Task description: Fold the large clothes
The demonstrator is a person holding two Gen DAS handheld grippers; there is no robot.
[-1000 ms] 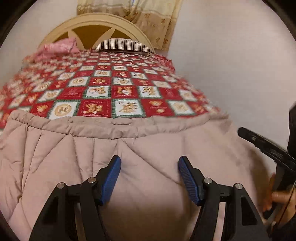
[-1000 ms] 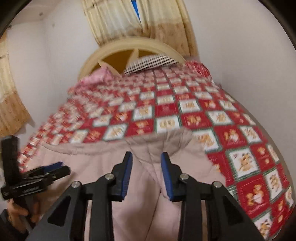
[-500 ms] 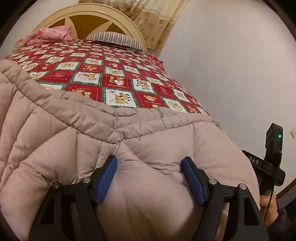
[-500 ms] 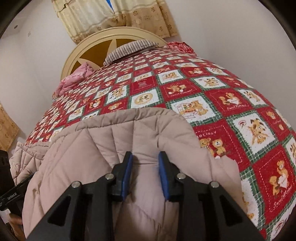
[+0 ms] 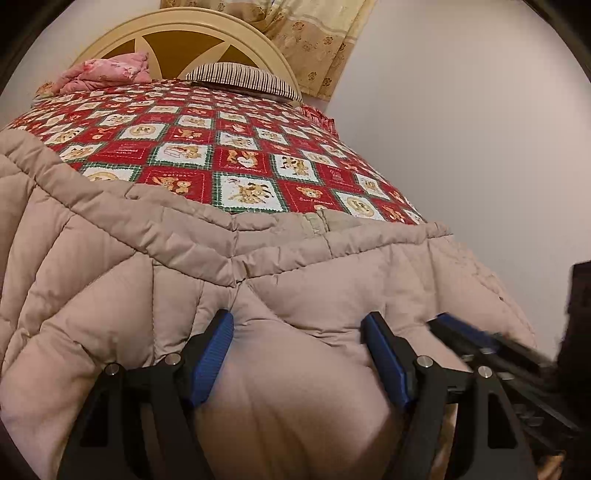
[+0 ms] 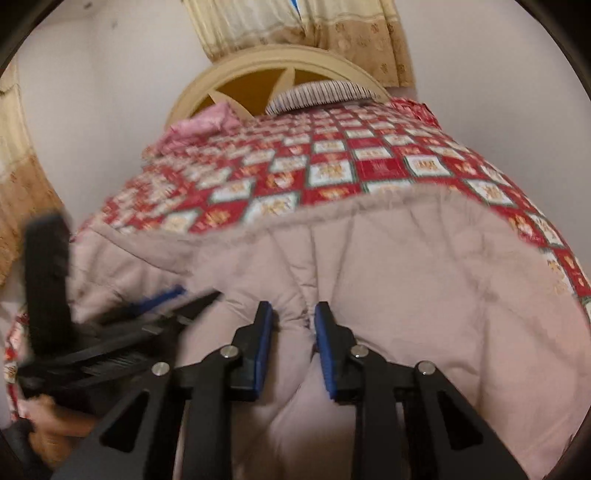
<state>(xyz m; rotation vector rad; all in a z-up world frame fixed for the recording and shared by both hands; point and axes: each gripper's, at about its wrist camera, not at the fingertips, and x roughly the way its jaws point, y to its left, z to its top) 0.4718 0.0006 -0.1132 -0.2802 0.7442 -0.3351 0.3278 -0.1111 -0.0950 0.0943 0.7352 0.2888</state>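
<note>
Matt quilted cloth coat (image 5: 295, 295); printed cotton bedspread (image 5: 240, 158)

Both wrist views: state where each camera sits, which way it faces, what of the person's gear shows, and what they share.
Left wrist: on the left hand-held gripper, facing the headboard across the padded coat; right hand-held gripper intrudes.
Right wrist: on the right hand-held gripper, jaws closing, a coat fold between them; the left one and a hand show.
Shared: quilt, striped pillow, curtain.
</note>
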